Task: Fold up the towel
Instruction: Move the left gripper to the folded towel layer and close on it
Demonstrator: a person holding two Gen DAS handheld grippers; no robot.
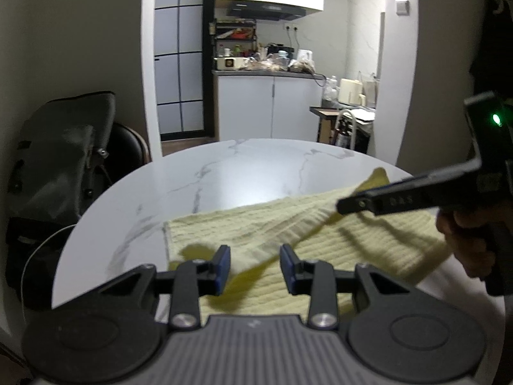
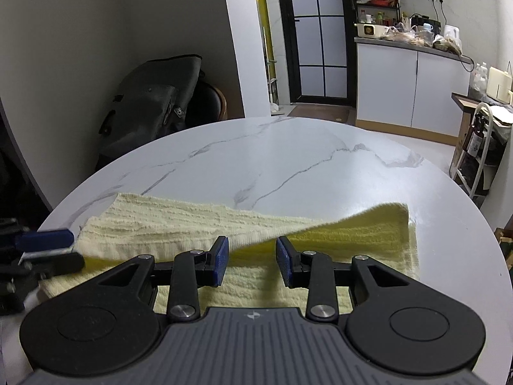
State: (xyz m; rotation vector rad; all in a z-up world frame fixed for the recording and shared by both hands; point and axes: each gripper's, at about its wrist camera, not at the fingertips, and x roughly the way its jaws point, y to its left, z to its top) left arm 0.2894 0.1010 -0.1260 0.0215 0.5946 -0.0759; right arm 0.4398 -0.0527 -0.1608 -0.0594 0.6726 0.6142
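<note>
A dark bag (image 2: pixel 150 96) stands beyond my marble table (image 2: pixel 272 160); both my grippers (image 1: pixel 255 268) (image 2: pixel 252 261) are apart above the towel (image 2: pixel 179 221).

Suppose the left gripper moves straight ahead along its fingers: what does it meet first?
Most likely the raised fold of the yellow towel, hanging just beyond the open left gripper; depth is hard to judge.
</note>
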